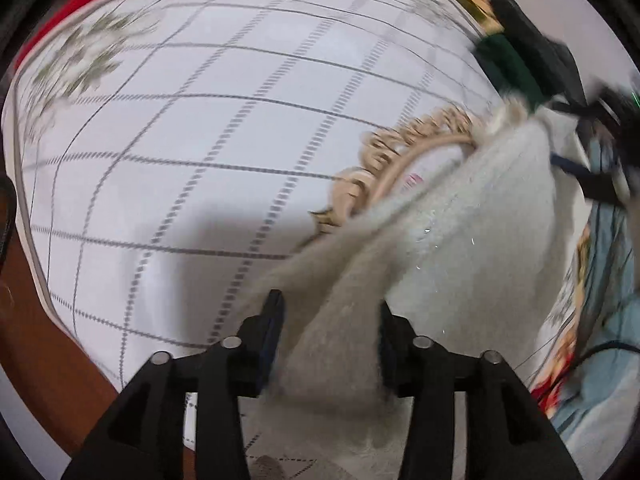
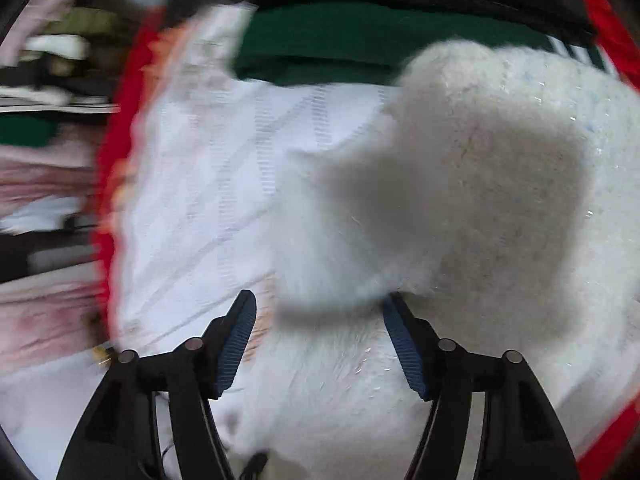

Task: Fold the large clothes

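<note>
A fluffy white sweater (image 1: 460,240) with small glints lies partly lifted over a white checked cloth (image 1: 200,140). My left gripper (image 1: 328,320) has a thick fold of the sweater between its two fingers and holds it up off the cloth. In the right wrist view the same sweater (image 2: 480,180) fills the right side, blurred by motion. My right gripper (image 2: 320,320) has its jaws wide apart, with sweater fabric lying between and below the fingers but not pinched.
A beige lace-edged round mat (image 1: 400,152) lies under the sweater. A dark green garment (image 2: 360,40) lies at the far edge of the cloth. A red blanket border (image 2: 120,140) runs around it. A brown wooden edge (image 1: 40,340) shows at lower left.
</note>
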A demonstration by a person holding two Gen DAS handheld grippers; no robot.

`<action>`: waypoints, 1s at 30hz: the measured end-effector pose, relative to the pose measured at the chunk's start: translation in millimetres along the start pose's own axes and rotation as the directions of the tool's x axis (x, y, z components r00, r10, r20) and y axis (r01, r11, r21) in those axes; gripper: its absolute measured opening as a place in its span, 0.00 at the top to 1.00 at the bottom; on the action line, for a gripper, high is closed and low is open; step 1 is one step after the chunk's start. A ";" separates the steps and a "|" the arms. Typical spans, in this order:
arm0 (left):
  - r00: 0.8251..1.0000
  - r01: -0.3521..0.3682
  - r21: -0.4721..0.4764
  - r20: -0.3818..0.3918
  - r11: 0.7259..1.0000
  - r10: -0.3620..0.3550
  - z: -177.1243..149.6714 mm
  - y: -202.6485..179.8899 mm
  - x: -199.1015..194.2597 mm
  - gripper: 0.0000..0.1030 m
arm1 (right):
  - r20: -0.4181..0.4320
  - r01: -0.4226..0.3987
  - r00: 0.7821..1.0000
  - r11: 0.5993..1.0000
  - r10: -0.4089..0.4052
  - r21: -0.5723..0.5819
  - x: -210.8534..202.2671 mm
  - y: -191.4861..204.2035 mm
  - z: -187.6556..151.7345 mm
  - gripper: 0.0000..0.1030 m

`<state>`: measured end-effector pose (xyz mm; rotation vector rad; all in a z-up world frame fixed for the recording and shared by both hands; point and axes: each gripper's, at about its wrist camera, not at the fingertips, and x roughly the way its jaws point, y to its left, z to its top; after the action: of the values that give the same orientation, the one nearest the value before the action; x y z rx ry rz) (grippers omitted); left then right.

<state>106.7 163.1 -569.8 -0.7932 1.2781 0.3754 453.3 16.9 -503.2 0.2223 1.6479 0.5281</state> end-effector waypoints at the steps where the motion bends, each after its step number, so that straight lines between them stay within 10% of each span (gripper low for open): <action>1: 0.999 -0.034 -0.019 0.008 0.999 0.035 0.5 5.3 -3.7 0.42 | 0.009 -0.074 0.997 0.997 0.074 -0.011 -13.9 -5.7 -4.1 0.33; 4: 0.996 -0.076 -0.054 0.032 0.996 0.078 0.0 18.4 -12.9 0.26 | 0.098 -0.196 0.976 0.981 0.195 0.003 -70.0 -43.9 -23.7 0.33; 10: 0.983 -0.173 -0.041 0.050 0.984 0.175 -6.6 12.5 -13.1 0.17 | 0.249 0.022 0.966 0.981 -0.070 0.191 -125.3 -184.2 -46.2 0.31; 16: 0.965 -0.257 0.017 0.067 0.966 0.255 -1.2 -18.2 -0.2 0.16 | 0.202 -0.249 0.961 0.912 0.191 0.325 -58.8 -272.7 -23.1 0.31; 20: 0.942 -0.318 0.053 0.130 0.947 0.309 6.2 -37.0 -7.8 0.16 | 0.264 -0.314 0.935 0.901 0.238 0.299 -45.7 -272.0 -30.9 0.67; 24: 0.927 -0.355 0.074 0.156 0.932 0.341 9.7 -48.2 -16.6 0.16 | 0.350 -0.364 0.911 0.828 0.219 0.427 -74.1 -288.5 -85.2 0.72; 30: 0.921 -0.377 0.152 0.166 0.914 0.352 -2.8 -63.5 -27.7 0.16 | 0.259 -0.214 0.964 0.722 0.050 0.658 -118.0 -331.0 -253.3 0.70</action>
<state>138.6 122.3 -523.8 -0.3632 1.3106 0.5946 276.2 -377.3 -534.8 0.9259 1.5439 -0.0367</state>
